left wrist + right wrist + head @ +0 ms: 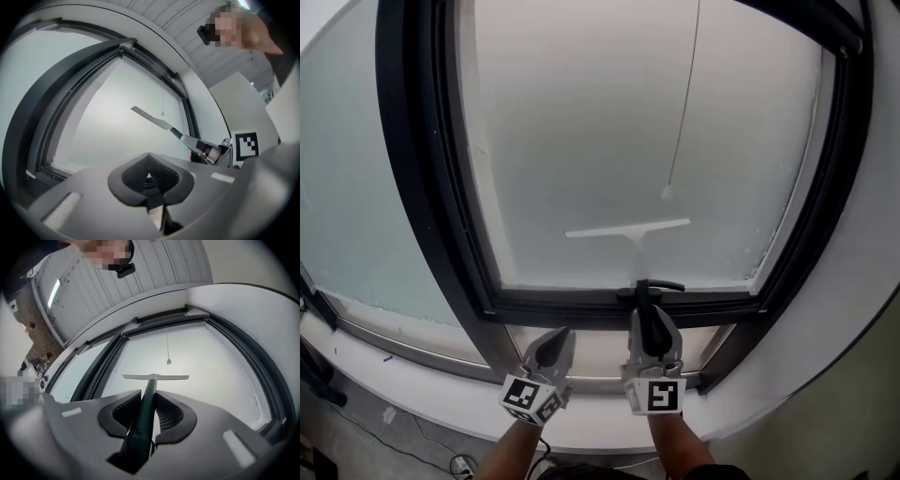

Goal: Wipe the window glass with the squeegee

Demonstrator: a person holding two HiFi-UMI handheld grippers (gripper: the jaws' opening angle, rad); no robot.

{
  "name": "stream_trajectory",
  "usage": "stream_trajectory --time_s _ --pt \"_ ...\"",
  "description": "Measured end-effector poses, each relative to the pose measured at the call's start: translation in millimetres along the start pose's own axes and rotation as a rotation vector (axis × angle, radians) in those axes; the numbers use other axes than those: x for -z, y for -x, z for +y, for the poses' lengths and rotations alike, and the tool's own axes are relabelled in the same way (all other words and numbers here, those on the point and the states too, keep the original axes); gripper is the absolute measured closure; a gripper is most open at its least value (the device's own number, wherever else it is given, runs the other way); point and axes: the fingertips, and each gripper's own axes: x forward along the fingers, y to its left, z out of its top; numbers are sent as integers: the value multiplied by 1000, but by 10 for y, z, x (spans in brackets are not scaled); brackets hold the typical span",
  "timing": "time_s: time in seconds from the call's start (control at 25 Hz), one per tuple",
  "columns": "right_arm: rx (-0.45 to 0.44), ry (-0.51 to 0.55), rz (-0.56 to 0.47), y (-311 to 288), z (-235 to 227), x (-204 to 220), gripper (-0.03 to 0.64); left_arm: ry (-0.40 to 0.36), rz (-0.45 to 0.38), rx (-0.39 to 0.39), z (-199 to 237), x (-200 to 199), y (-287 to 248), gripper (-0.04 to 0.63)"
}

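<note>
I'm indoors, at a big window in what looks like an office or other commercial building rather than a home. The window glass sits in a heavy dark frame above a broad white sill, with a thin pull cord hanging in front. Overhead is a ceiling of white slats with a strip light, and loose cables lie on the grey floor.

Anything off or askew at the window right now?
Nothing damaged or spilled. The right gripper is shut on the dark-handled, white-bladed squeegee, blade at the hazy window glass. Only oddity: patchy whitish streaks along the pane's right edge; cause unclear.
</note>
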Motion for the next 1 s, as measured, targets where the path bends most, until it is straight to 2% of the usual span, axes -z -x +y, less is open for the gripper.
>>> stream_trajectory --time_s 0.12,0.32,0.48,0.6,0.72,0.84,1.0 --pt "-25 -10 -45 -194 117 -170 520 -15 -37 -19 155 -151 17 597" --pt "-40 19 -125 -614 388 -461 520 -23 -82 2 424 -461 -32 597" --pt "1 52 -159 -1147 585 -713 519 -55 -124 43 718 -815 -96 598" --pt "47 81 -225 -1537 649 -1017 520 -93 -137 88 920 -1012 -150 598" --pt "103 128 -292 -1823 654 -1342 519 -94 -150 135 1048 -1133 -152 598" --pt "147 125 -330 -2061 607 -1612 520 -103 -143 182 1088 -1192 -153 597" --pt "157 131 -346 -2302 580 -1767 520 -126 -154 198 1136 -1277 -241 597"
